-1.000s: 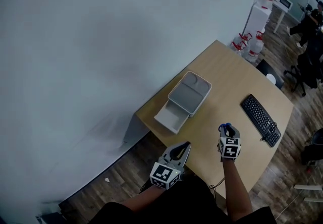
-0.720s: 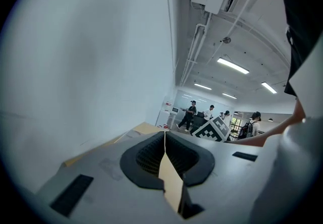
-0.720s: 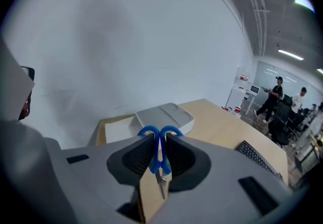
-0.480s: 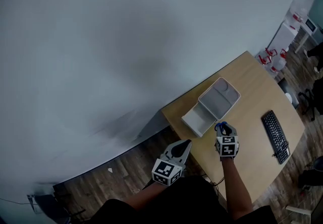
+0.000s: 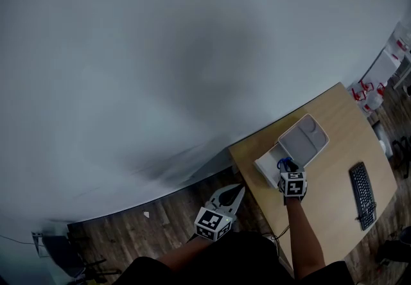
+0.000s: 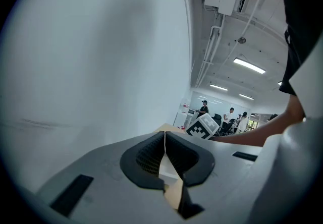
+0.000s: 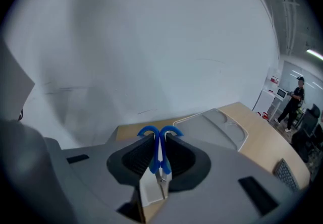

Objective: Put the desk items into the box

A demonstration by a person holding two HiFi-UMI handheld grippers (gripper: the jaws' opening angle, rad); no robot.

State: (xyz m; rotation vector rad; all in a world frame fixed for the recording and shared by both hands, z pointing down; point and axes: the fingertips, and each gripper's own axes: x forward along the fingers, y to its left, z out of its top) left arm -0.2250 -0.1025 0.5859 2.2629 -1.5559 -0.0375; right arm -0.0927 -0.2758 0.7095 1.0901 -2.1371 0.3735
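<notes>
Between my right tongs [image 7: 160, 140] I grip blue scissors [image 7: 147, 131] firmly; the box [image 7: 218, 128] lies just ahead on the desk [image 7: 262, 142]. My left tongs [image 6: 165, 136] are closed, empty.

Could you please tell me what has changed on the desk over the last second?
The right gripper, shut on the blue-handled scissors, has travelled across the light wooden desk to the white plastic box, its tips now at the box's open part. Unchanged: that grip, the shut, empty left gripper off the desk's edge, and the black keyboard.
</notes>
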